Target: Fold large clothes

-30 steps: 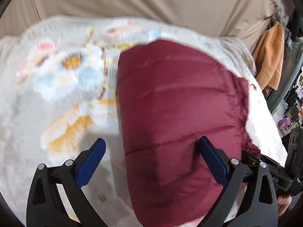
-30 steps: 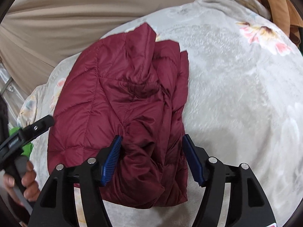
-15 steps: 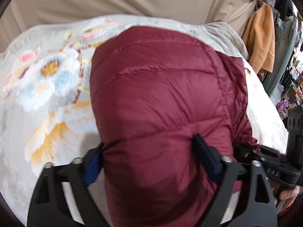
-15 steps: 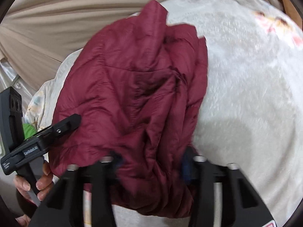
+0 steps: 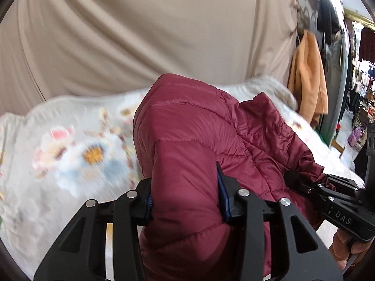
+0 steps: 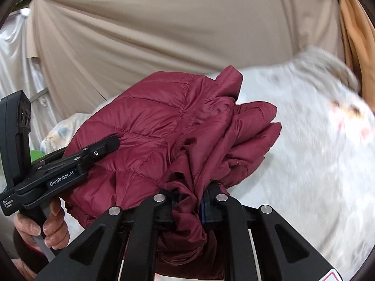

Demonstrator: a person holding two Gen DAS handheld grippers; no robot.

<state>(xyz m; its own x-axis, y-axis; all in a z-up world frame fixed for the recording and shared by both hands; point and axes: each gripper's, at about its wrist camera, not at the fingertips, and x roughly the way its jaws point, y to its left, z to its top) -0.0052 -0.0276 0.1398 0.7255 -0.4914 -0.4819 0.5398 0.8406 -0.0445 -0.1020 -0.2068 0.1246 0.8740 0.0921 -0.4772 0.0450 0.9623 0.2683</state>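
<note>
Jacket (image 5: 187, 140), maroon and quilted, is bunched into a thick fold and held up at its near edge above a pale floral blanket (image 5: 70, 145), with the far part of the garment appearing to rest on that blanket. Left gripper (image 5: 185, 196) has a padded roll of the jacket between its blue pads (image 5: 222, 192); the jaws are closing and the pads press into the fabric on both sides. Right gripper (image 6: 187, 201) is clenched on a narrower gather of the same jacket (image 6: 164, 128), jaws closing further, the cloth pinched tight and hanging below the fingers. In the right wrist view the left gripper (image 6: 103, 147) enters from the left edge, its tip lying against the jacket's quilted face, with the person's hand (image 6: 39, 229) wrapped around its handle. In the left wrist view the right gripper (image 5: 304, 182) is seen at the right side, at the jacket's gathered hem. Beige curtain (image 5: 140, 35) fills the background behind the blanket. An orange garment (image 5: 307, 75) hangs at the right, beside the curtain's edge. The blanket (image 6: 304, 140) is blurred in both views.
</note>
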